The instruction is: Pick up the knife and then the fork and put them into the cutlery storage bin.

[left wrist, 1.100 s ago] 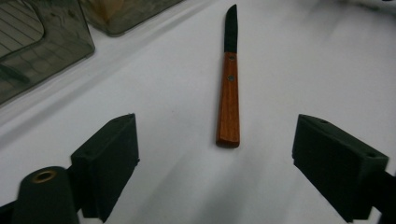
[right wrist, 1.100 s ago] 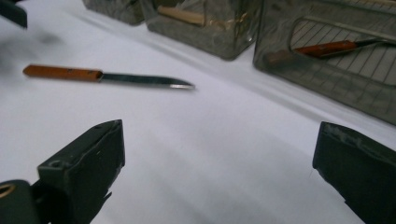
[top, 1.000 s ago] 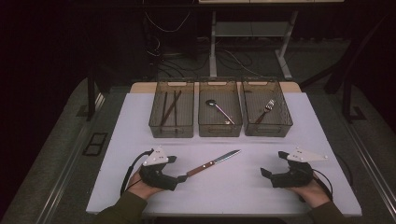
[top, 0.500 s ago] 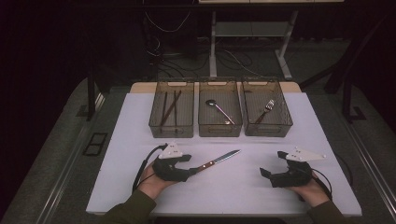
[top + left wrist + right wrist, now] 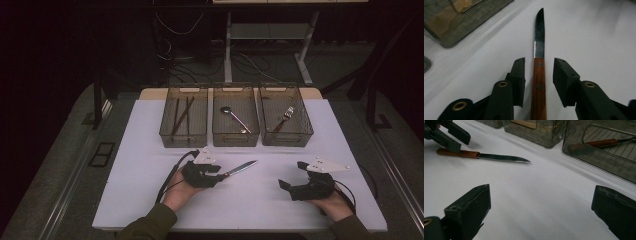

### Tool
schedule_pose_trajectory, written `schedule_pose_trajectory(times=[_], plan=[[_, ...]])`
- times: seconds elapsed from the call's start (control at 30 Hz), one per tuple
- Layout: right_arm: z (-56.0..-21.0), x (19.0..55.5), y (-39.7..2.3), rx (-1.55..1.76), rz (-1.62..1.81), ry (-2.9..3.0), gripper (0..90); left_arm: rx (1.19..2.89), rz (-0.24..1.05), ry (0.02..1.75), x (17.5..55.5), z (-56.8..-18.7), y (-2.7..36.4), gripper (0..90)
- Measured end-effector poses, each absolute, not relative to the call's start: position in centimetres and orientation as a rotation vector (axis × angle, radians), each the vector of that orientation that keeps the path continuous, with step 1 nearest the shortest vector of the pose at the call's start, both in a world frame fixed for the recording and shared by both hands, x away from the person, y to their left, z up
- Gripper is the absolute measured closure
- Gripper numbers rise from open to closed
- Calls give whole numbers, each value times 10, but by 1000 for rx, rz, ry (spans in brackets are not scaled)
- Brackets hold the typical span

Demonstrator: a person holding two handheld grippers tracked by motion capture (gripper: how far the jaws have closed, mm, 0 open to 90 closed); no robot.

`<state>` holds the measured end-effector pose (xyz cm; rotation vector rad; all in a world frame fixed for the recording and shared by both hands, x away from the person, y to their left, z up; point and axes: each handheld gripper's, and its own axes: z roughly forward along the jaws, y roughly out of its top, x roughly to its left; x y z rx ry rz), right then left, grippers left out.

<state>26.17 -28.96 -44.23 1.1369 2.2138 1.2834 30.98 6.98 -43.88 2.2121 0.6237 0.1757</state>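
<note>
The left gripper (image 5: 539, 75) straddled the knife (image 5: 539, 75) handle, jaws just closing, not yet touching; centring it would help.

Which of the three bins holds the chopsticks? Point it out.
The left bin, at the left end of the row in the high view. Two dark chopsticks lie in it; the middle bin holds a spoon, the right bin a fork.

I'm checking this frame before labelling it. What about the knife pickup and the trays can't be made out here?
- Knife: the handle's end is cut off by the bottom edge of the left gripper view; in the high view the left gripper covers the handle.
- Left tray: the dark sticks inside are too small to identify in the high view.
- Right tray: cut off by the right gripper view's edge.
</note>
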Motion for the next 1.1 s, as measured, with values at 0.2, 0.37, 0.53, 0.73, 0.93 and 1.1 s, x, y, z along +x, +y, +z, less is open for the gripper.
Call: schedule_pose_trajectory(times=[0.2, 0.37, 0.53, 0.73, 0.93, 1.1], plan=[[-442, 261, -290, 1132, 1287, 2211, 26, 2263, 159, 603, 312, -444, 65, 665], [-441, 262, -291, 1133, 1287, 2210, 26, 2292, 174, 593, 313, -448, 63, 702], [-441, 261, -291, 1135, 1291, 2206, 26, 2305, 211, 570, 310, -449, 62, 734], [-441, 261, -291, 1130, 1286, 2212, 26, 2303, 210, 562, 310, -450, 62, 758], [-441, 261, -290, 1130, 1287, 2212, 26, 2297, 203, 563, 310, -451, 64, 767], [-440, 261, -291, 1132, 1291, 2210, 26, 2287, 214, 561, 309, -451, 63, 767]])
